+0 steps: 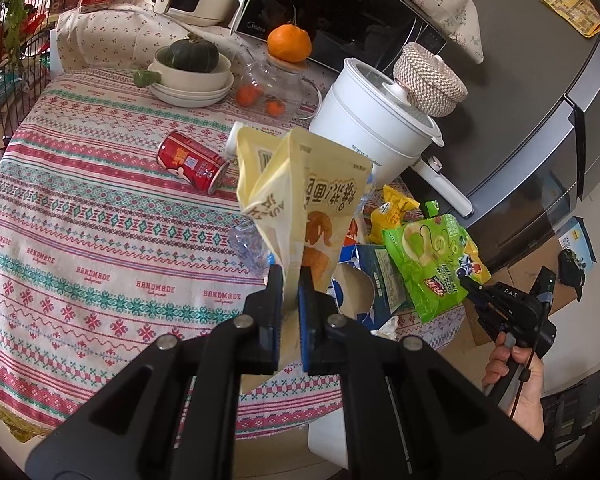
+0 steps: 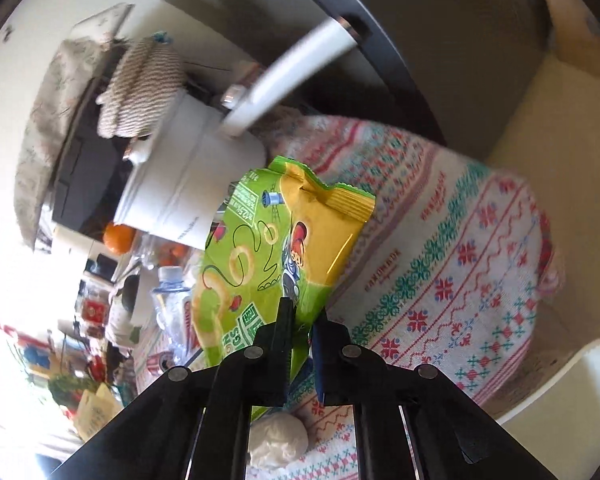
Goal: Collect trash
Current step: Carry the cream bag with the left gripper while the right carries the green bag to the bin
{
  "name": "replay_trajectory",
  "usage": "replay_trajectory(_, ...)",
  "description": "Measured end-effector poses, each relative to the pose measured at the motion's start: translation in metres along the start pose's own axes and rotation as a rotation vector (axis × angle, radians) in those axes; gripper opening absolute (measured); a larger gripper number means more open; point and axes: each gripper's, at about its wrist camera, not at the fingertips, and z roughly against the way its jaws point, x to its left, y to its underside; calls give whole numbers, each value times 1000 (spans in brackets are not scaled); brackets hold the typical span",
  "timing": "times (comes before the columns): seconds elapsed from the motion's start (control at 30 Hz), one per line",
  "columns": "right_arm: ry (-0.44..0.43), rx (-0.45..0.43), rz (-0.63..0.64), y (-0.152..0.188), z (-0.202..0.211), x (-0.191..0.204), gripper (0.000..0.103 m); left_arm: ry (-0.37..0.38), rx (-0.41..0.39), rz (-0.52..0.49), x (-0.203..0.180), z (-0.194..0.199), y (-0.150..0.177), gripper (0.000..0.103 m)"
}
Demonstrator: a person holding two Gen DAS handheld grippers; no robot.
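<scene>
The left gripper [image 1: 290, 280] has its jaws pinched on the lower edge of a pale yellow snack pouch [image 1: 300, 196], which stands up from the pads, creased and part-folded, above the patterned tablecloth [image 1: 100, 240]. The right gripper [image 2: 302, 322] is clamped on the bottom edge of a green and yellow snack bag [image 2: 260, 248], printed with ring-shaped crisps, and holds it clear of the cloth; in the left wrist view the same bag [image 1: 432, 260] hangs at the table's near right corner, with the person's hand [image 1: 516, 376] gripping the tool's handle below it. Just behind the yellow pouch lie a crushed clear plastic bottle [image 1: 248, 246], a torn blue and white carton [image 1: 374, 280] and a small yellow wrapper [image 1: 394, 210]. A crumpled white wad, probably tissue, [image 2: 278, 442] sits on the cloth under the right gripper. Further out, a red drink can [image 1: 192, 162] lies on its side near the middle of the table. Beyond it stand a white electric pot [image 1: 372, 120] with a woven lidded basket [image 1: 430, 80] on its lid, a glass jug [image 1: 276, 88] topped by an orange [image 1: 289, 43], stacked cream bowls [image 1: 192, 80] holding a dark green squash [image 1: 192, 54], and a black microwave [image 1: 340, 12] under a floral cover.
</scene>
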Motion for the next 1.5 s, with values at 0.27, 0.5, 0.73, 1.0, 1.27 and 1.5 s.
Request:
replay_trajectory(0.27,21,-77,263,16,67,39,9,67,-49,-55,-20,21,5,8)
replay_trajectory(0.5,58,-100,406,39,118,44,9,140,-44,-152,-51,32,21,8)
replay_trajectory(0.73,235,-114,543,61,161,23,9,213,39,-304,-98,23,58,8)
replay_trajectory(1.0,388,-126,616,71,194,-26,9,291,222,-443,-152,-16,118,8)
replay_trajectory(1.27,446,-94,602,73,205,-63,9,331,350,-534,-197,-51,173,8)
replay_trajectory(1.5,460,-89,608,72,212,-71,9,338,375,-585,-217,-65,196,20)
